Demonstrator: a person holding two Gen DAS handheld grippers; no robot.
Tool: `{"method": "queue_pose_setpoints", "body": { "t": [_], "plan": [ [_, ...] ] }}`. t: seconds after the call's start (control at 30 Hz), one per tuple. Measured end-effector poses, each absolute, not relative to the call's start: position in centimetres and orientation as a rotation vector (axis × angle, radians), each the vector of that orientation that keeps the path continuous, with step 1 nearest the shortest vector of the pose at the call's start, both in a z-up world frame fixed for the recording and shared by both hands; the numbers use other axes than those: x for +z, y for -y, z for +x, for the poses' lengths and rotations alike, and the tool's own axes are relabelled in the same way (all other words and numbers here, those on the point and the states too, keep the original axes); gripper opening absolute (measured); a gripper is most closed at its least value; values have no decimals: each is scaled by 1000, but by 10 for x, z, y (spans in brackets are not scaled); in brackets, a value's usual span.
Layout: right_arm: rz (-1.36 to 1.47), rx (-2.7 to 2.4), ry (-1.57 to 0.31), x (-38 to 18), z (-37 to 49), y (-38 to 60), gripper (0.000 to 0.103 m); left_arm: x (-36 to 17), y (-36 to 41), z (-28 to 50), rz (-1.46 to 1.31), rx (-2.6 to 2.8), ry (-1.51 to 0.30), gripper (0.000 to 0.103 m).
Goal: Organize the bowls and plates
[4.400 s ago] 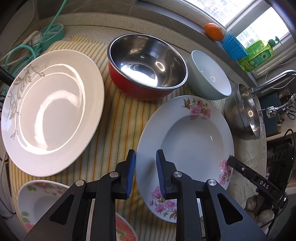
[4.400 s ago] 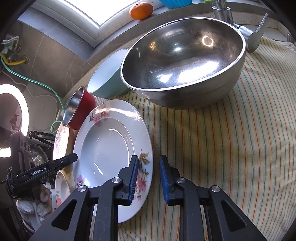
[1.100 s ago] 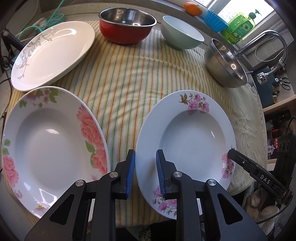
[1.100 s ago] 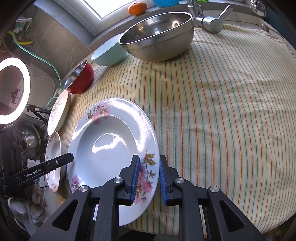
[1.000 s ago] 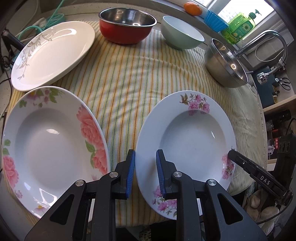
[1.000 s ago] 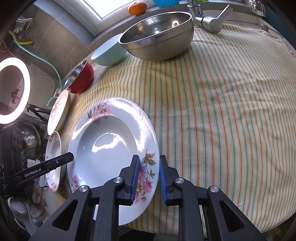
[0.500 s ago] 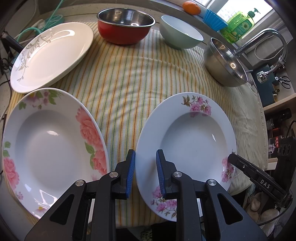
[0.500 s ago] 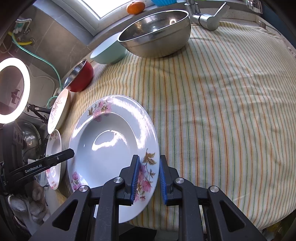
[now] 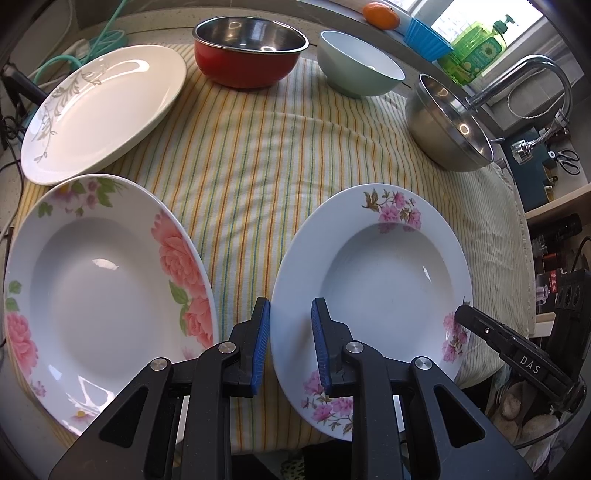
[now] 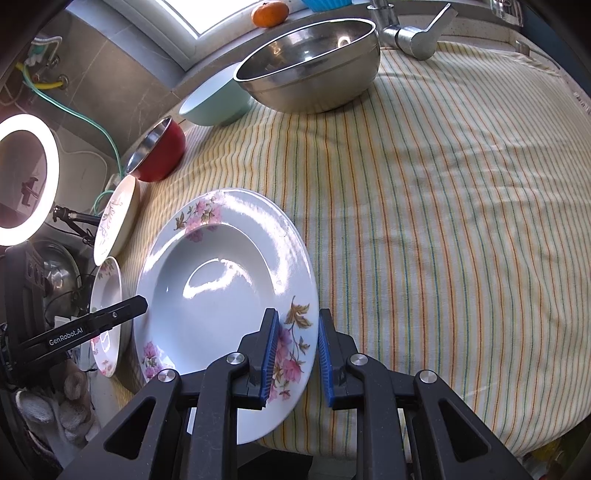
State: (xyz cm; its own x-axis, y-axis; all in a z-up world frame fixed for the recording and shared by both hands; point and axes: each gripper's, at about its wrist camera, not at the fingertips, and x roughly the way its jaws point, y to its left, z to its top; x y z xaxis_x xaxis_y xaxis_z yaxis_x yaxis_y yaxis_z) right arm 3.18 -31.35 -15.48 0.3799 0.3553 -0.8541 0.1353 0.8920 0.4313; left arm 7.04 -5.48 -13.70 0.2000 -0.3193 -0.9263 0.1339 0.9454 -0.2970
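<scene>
A deep white plate with small pink flowers (image 9: 373,280) is held by both grippers over the striped cloth's front edge. My left gripper (image 9: 290,343) is shut on its left rim. My right gripper (image 10: 295,354) is shut on its right rim; the plate also shows in the right wrist view (image 10: 221,295). A second deep plate with large pink roses (image 9: 99,284) lies at the front left. A cream plate with a grey leaf pattern (image 9: 103,107) lies behind it. A red bowl (image 9: 251,48), a pale green bowl (image 9: 358,77) and a steel bowl (image 9: 447,133) stand at the back.
A yellow striped cloth (image 9: 280,155) covers the counter. A faucet (image 9: 524,77), an orange (image 9: 380,14), a blue cup (image 9: 424,37) and a green soap bottle (image 9: 480,48) line the window sill. A ring light (image 10: 26,177) stands at the left.
Both grippers have drawn the small-flowered plate back from beside the bowls to the front edge of the cloth. In the last second it has barely moved.
</scene>
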Motion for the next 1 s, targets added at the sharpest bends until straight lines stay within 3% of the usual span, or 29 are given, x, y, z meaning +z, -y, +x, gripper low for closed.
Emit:
{"method": "queue_pose_setpoints", "body": {
  "t": [0.3,0.47,1.0],
  "plan": [
    [431,128,-1184,-153,34,312,21,-132,51,70,-158,-315,-1319,21],
    [432,89,-1156,-145,33,324,34,-123,41,69,-170,-295,-1291,21],
    [351,138,-1019,-102,41,295,34,-91,-18,50,-247,-172,-1179,21]
  ]
}}
